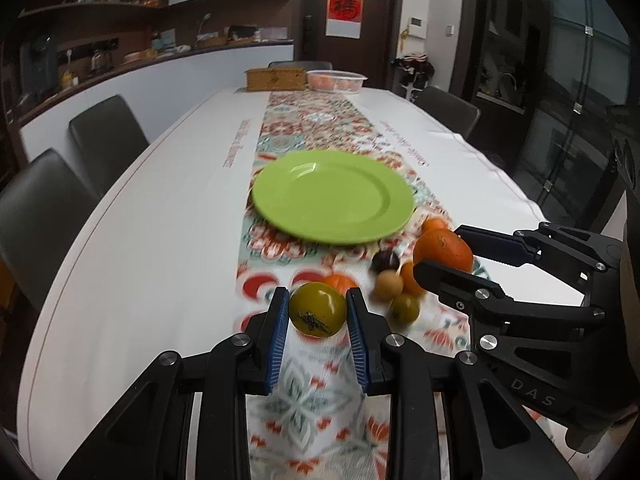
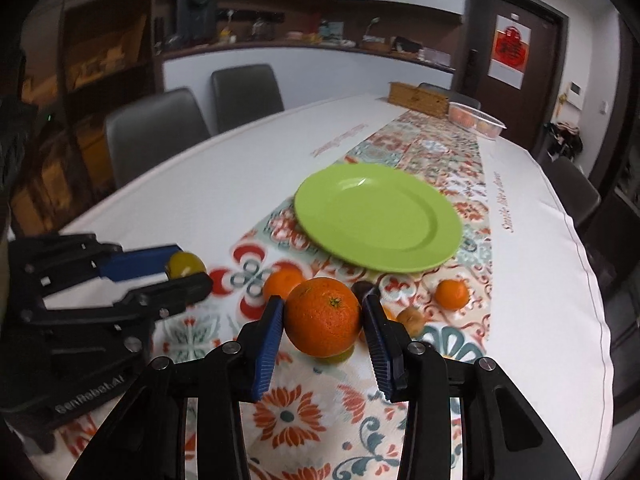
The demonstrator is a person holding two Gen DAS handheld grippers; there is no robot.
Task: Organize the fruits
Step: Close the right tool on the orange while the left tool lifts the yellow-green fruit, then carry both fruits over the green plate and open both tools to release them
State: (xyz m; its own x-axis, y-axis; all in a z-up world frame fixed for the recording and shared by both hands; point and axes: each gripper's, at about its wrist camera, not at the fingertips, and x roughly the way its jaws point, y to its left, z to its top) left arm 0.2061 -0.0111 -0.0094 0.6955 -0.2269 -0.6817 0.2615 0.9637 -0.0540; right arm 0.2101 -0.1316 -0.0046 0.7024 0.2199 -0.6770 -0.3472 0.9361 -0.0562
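Both tools tilt downward over the table (image 1: 140, 240), side by side. The left tool (image 1: 318, 312) is clenched on a yellow-green tomato (image 1: 317, 309), lifted clear of the patterned runner (image 1: 304, 400). The right tool (image 2: 323, 316) grips a large orange (image 2: 322, 316) above the runner, near the loose fruits; the green plate (image 2: 378, 218) lies beyond

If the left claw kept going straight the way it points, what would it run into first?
Probably the round lime-green plate. The left claw, holding a yellow-green tomato, points toward it, though a small orange mandarin lies nearer; depth is unclear.
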